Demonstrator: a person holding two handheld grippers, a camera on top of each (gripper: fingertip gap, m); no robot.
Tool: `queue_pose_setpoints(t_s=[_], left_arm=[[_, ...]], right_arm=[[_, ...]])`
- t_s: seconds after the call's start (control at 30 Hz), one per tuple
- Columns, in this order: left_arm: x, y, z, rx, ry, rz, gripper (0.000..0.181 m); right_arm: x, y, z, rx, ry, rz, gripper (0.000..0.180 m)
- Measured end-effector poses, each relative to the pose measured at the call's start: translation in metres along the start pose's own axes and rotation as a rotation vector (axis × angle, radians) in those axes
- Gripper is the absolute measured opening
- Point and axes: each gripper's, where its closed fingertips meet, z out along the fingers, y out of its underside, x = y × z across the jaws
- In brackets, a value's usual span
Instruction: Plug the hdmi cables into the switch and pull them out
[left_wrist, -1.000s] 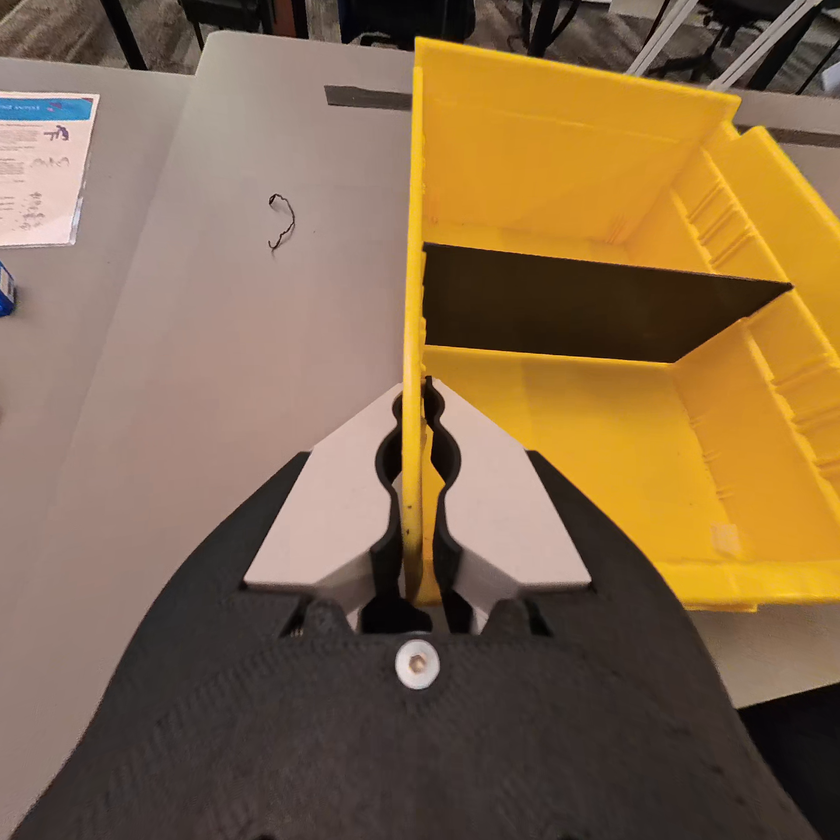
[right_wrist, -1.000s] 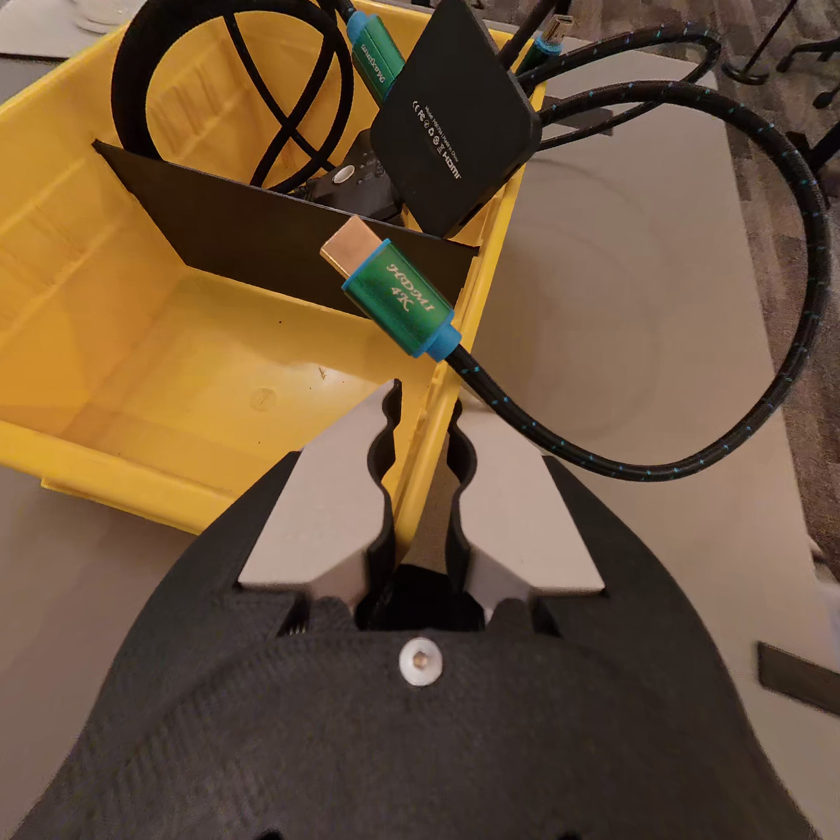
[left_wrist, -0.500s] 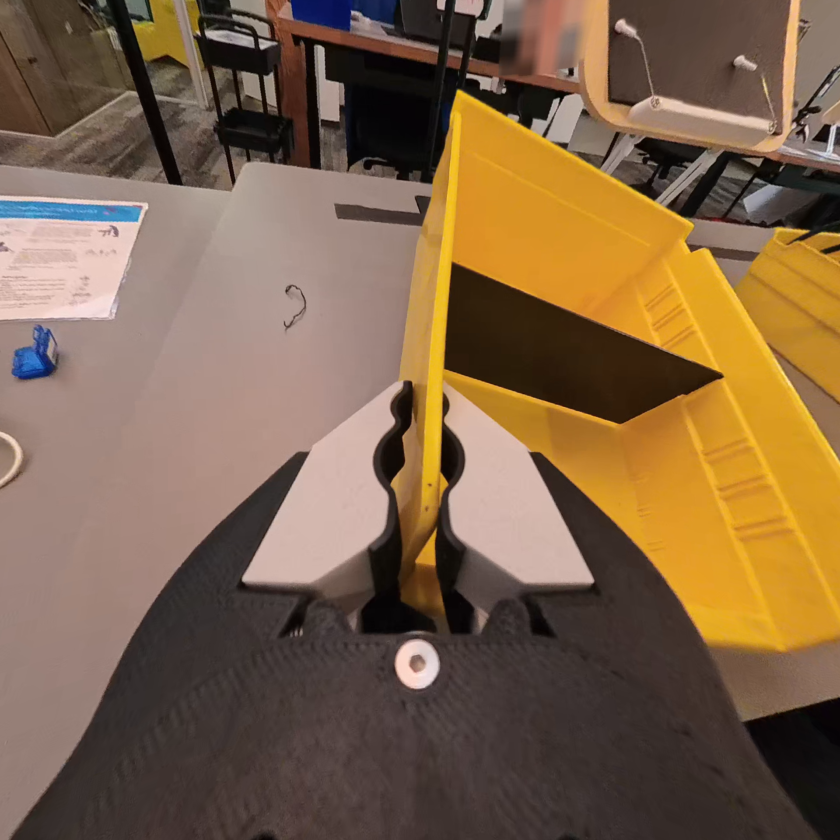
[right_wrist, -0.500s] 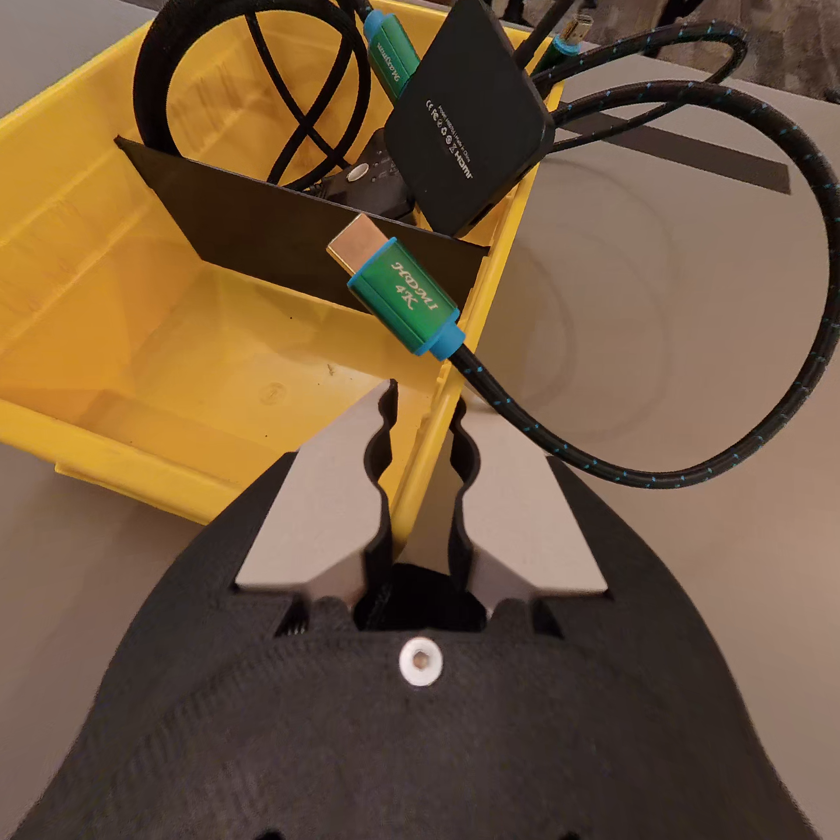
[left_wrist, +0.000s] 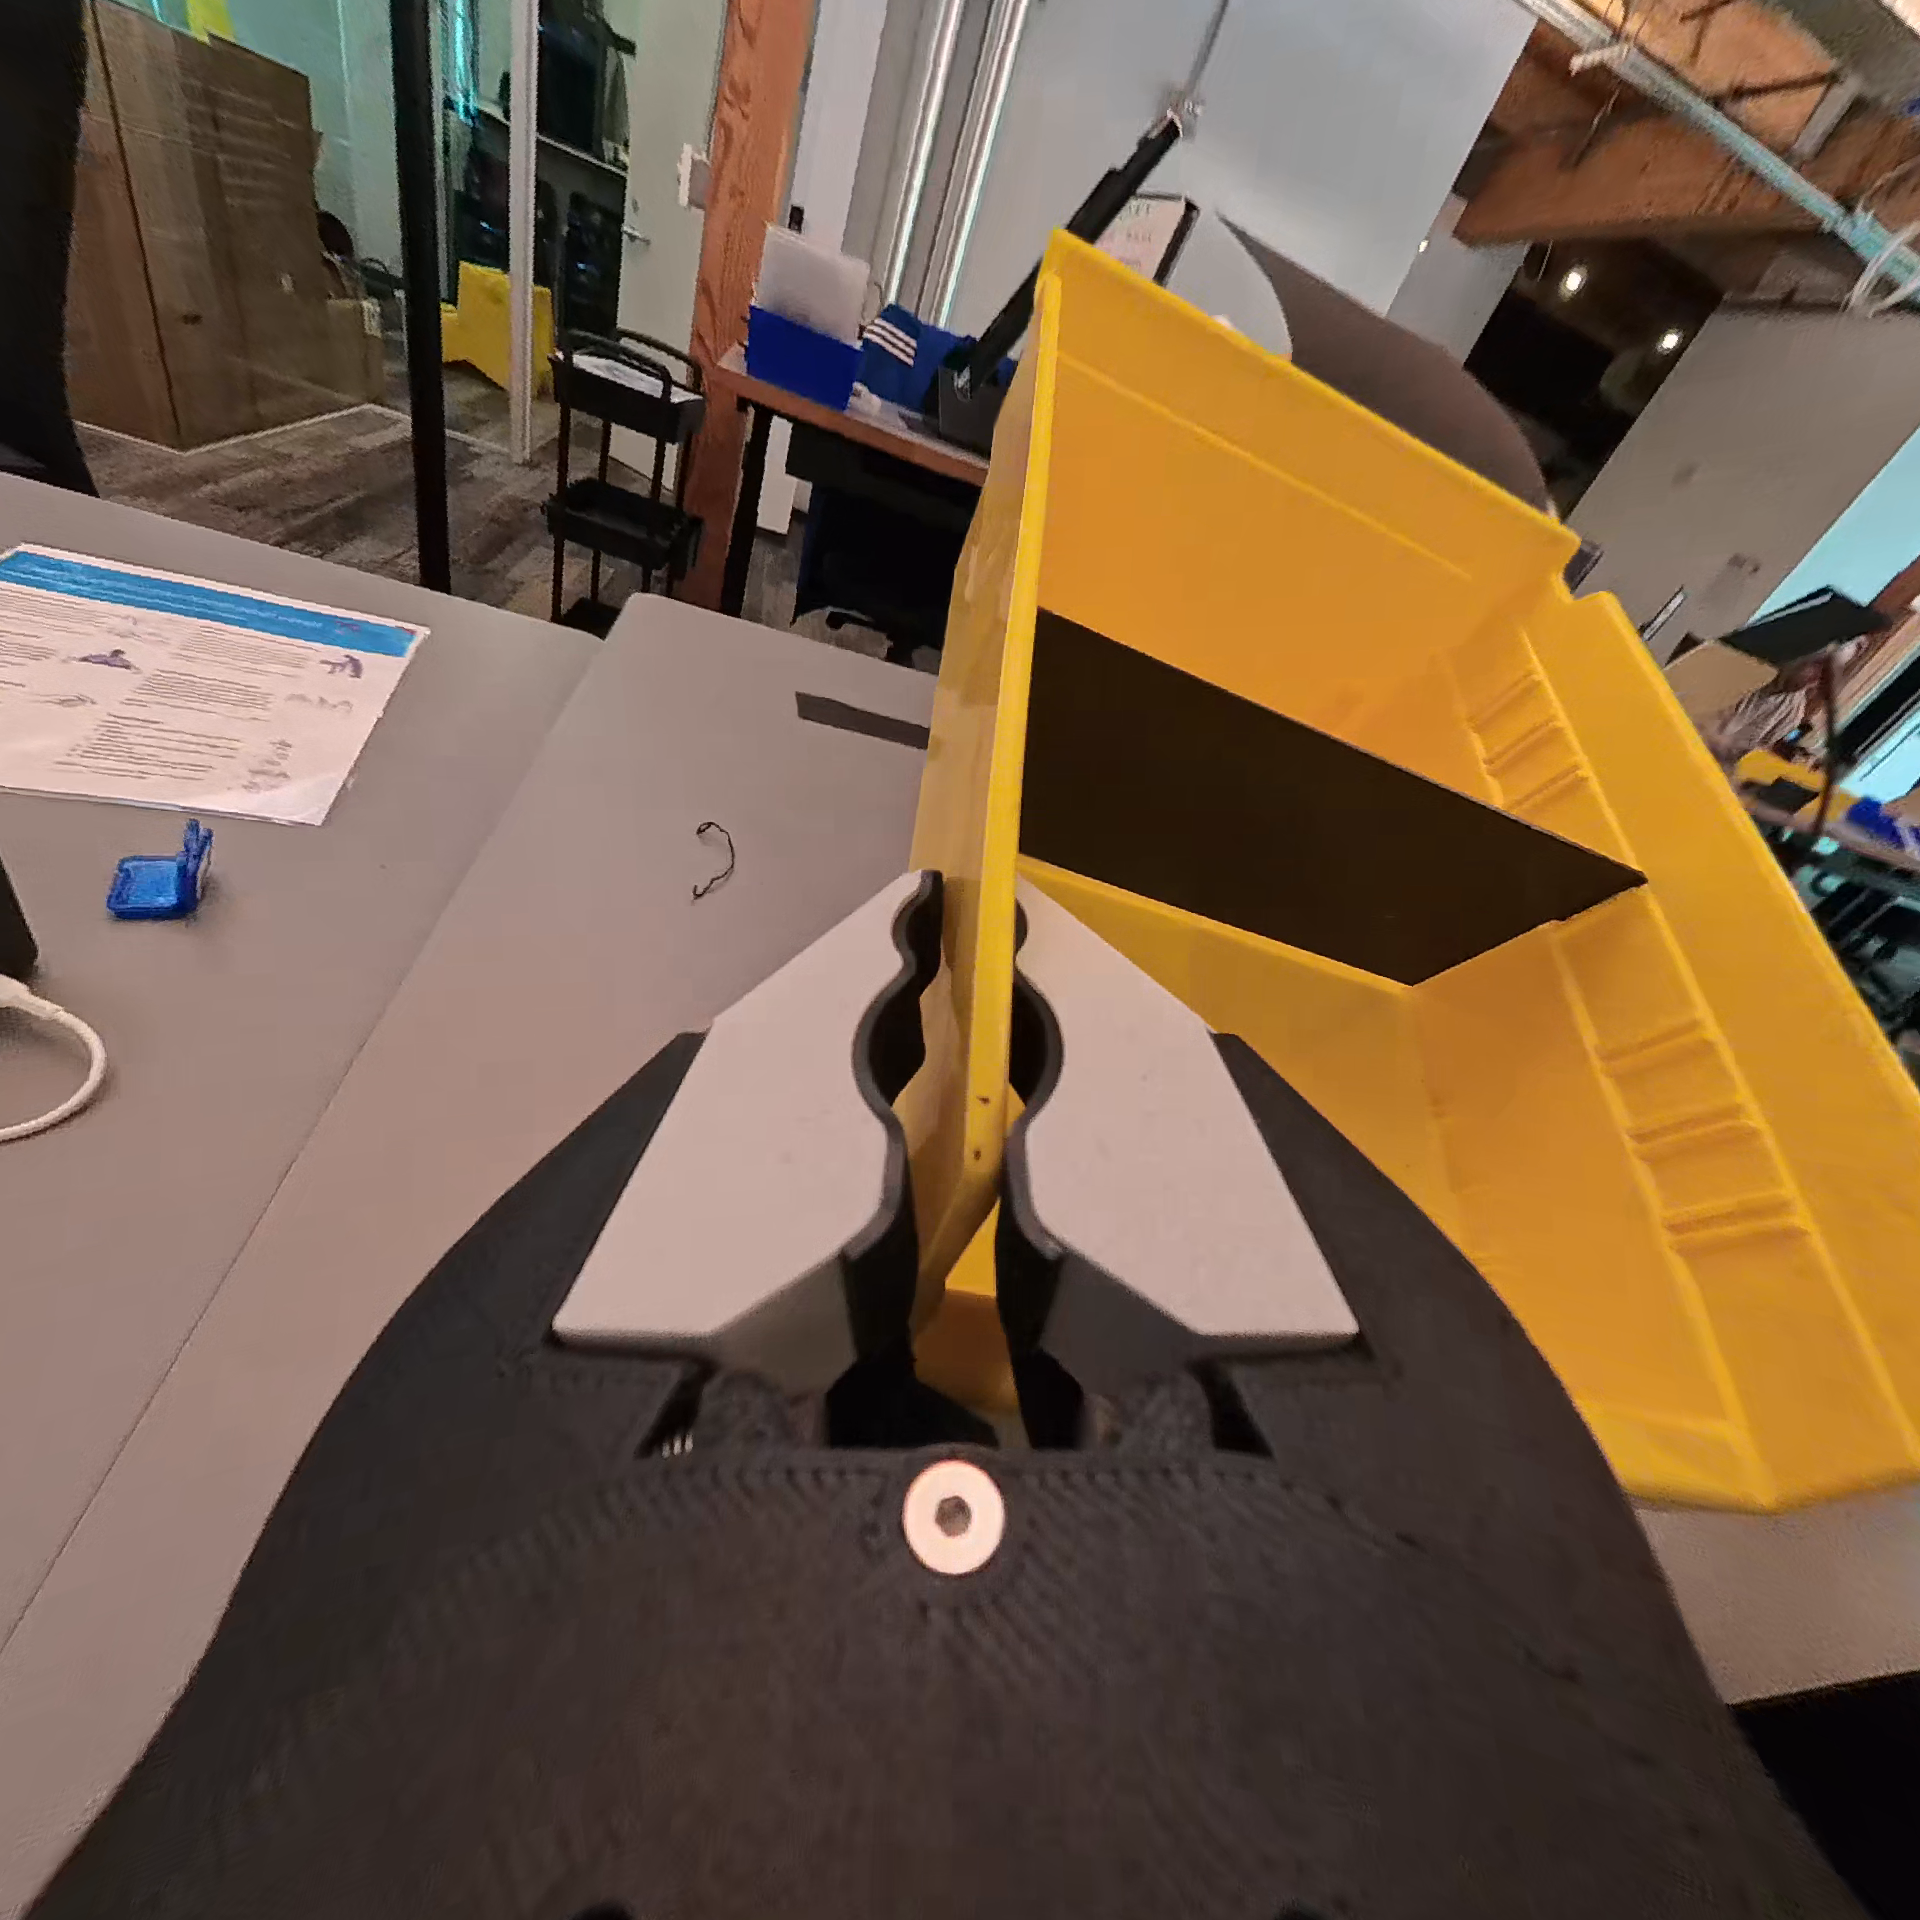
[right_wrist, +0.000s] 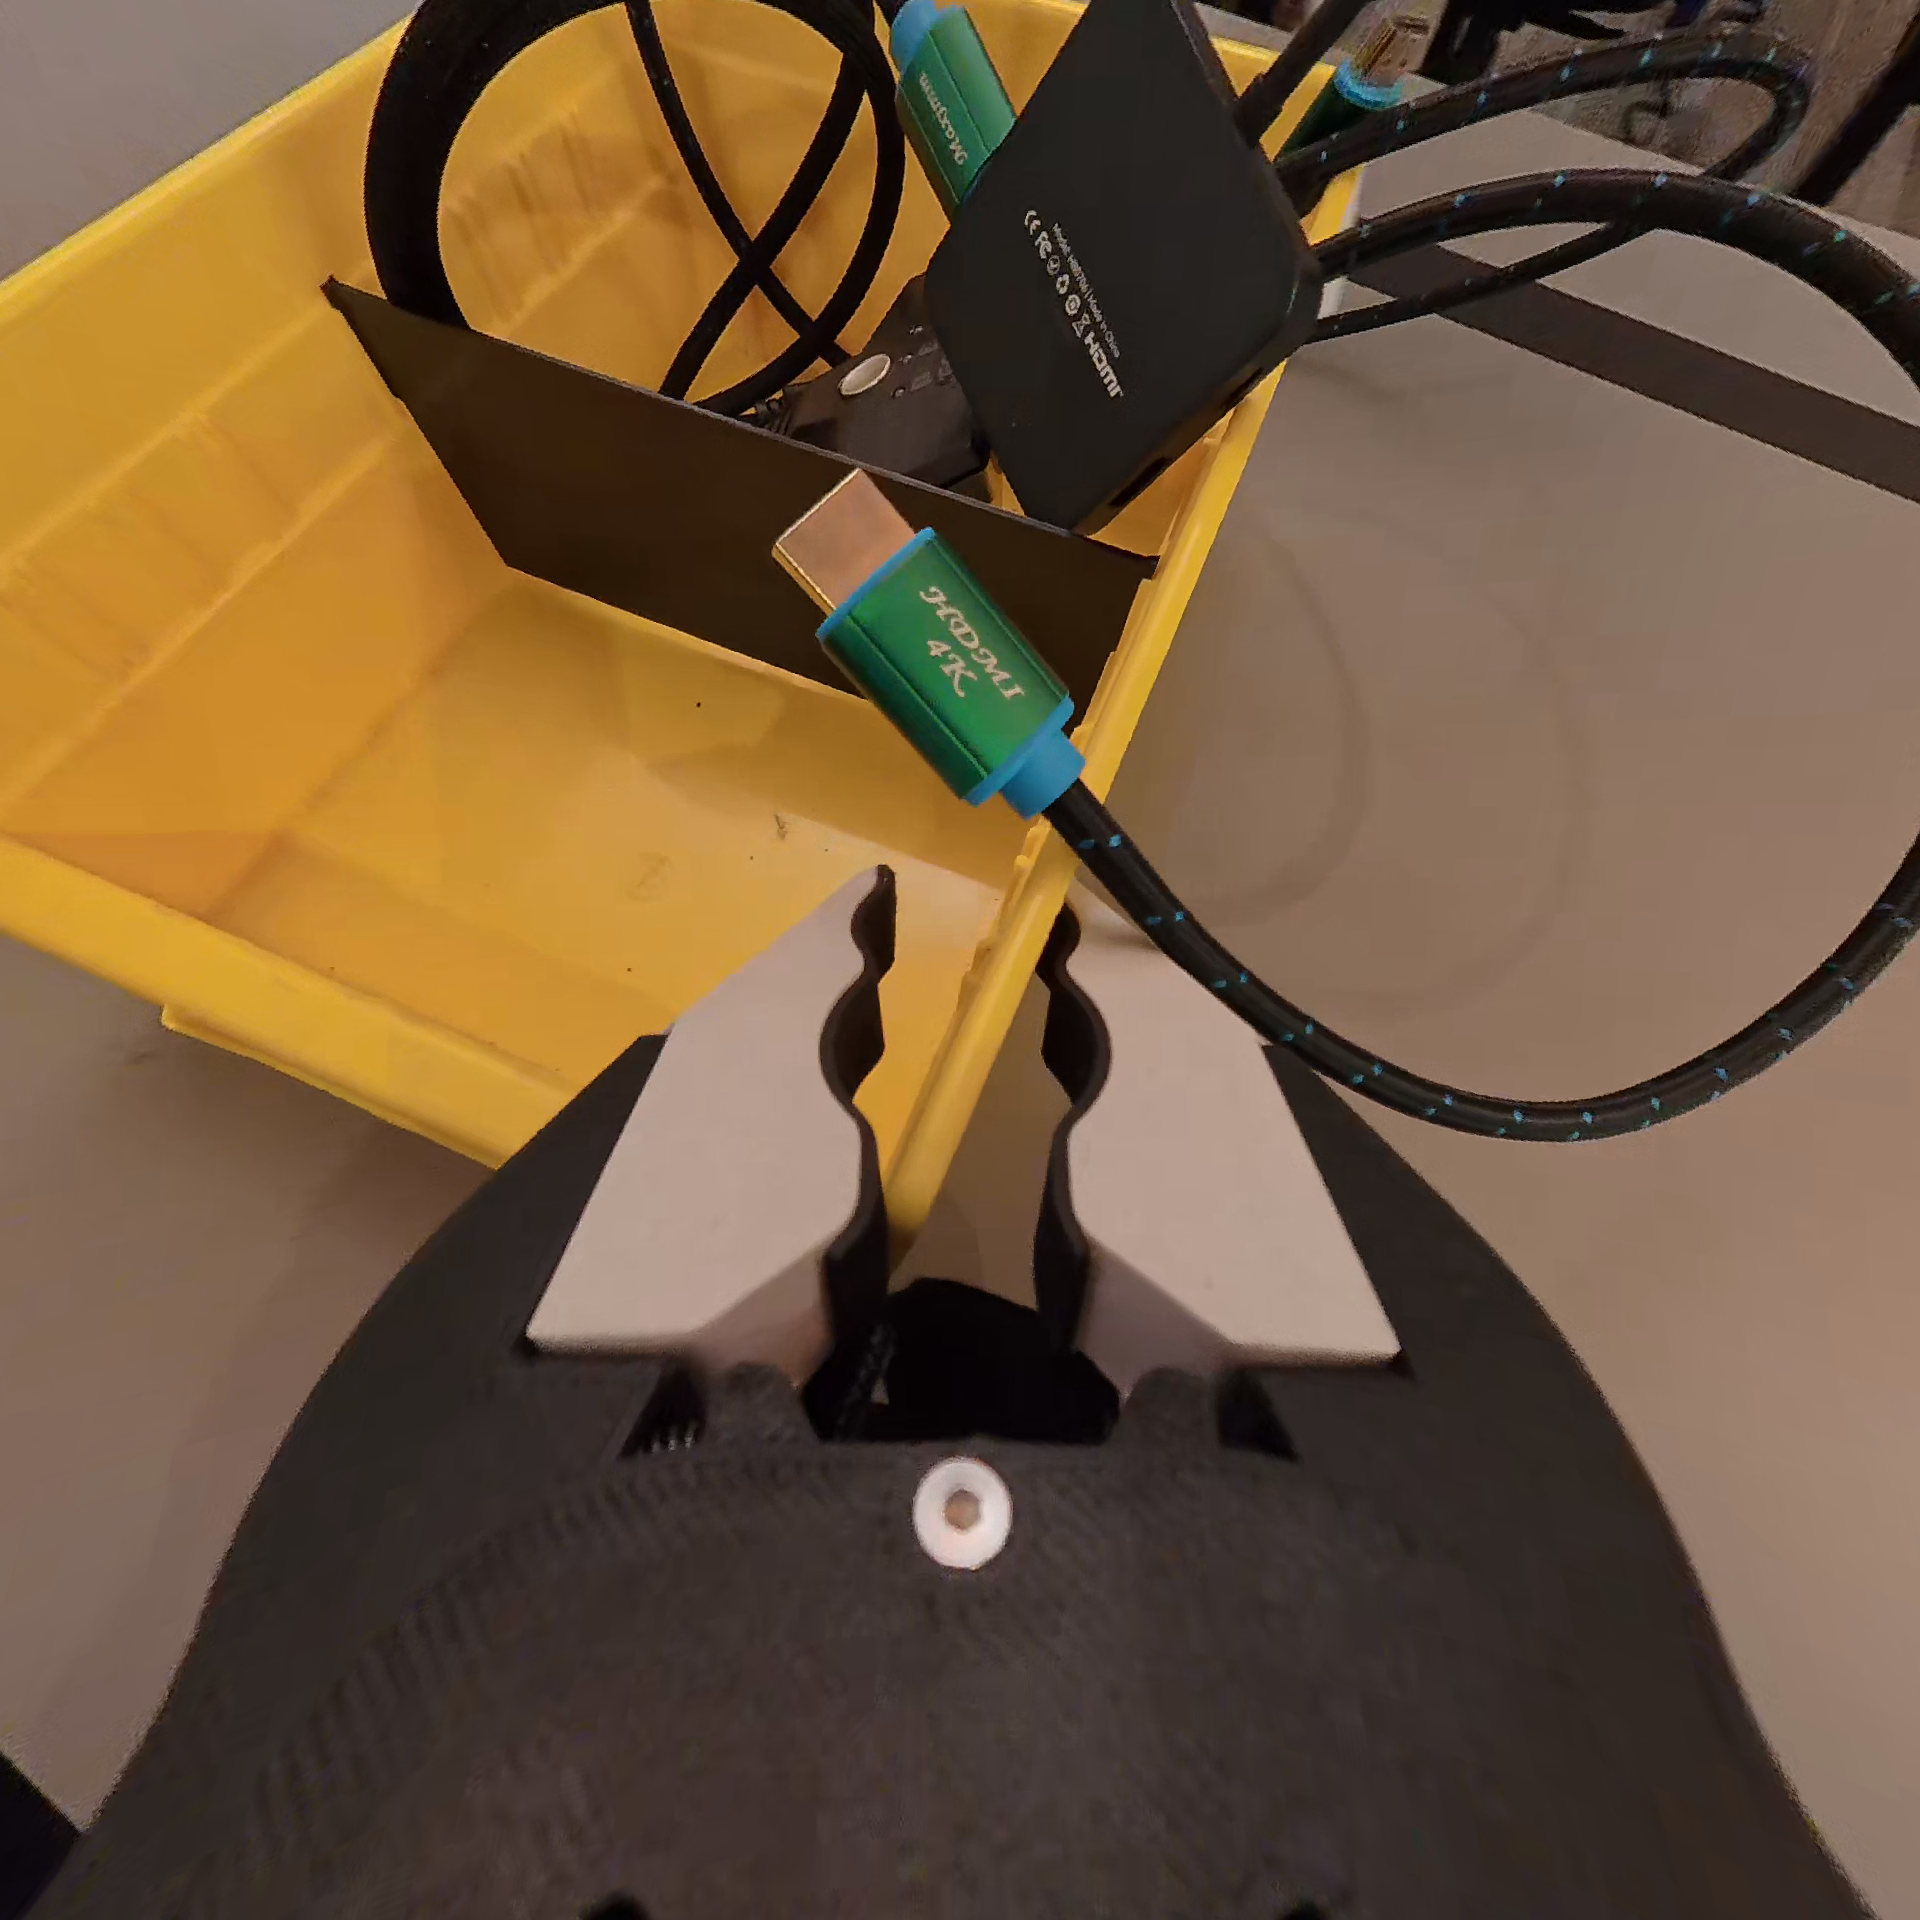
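Observation:
My left gripper (left_wrist: 977, 904) is shut on the left wall of an empty yellow bin (left_wrist: 1299, 499) with a black divider (left_wrist: 1278, 810), and holds it tilted up. My right gripper (right_wrist: 966, 904) is shut on the right wall of a second yellow bin (right_wrist: 312, 582). That bin's far compartment holds a black HDMI switch (right_wrist: 1122, 281) leaning on the wall, coiled black cables (right_wrist: 623, 156) and a green plug (right_wrist: 951, 104) beside the switch. A loose green HDMI plug (right_wrist: 935, 655) with a gold tip lies over the wall just ahead of my fingertips. Its braided cable (right_wrist: 1558, 1112) loops on the table to the right.
On the grey table left of the empty bin lie a printed sheet (left_wrist: 187, 686), a small blue case (left_wrist: 156, 883), a white cord (left_wrist: 62, 1070) and a bent black wire (left_wrist: 715, 860). A black tape strip (left_wrist: 862, 717) is stuck on the table. Desks and a cart stand behind. My right fingertips sit around 60 centimeters from my left ones. The small blue case (left_wrist: 156, 883) lies around 35 centimeters away from my left fingertips.
My left gripper has pitched upward with the empty bin, so the room now shows behind it. The right gripper's view has shifted slightly; its hold on the other bin is unchanged.

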Motion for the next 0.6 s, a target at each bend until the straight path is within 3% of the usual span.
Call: queue_pose_setpoints(t_s=[0.6], left_arm=[[-0.030, -0.036, -0.037, 0.221, 0.079, -0.219, 0.005]], right_arm=[[-0.164, -0.048, 0.057, 0.050, -0.173, -0.019, 0.038]])
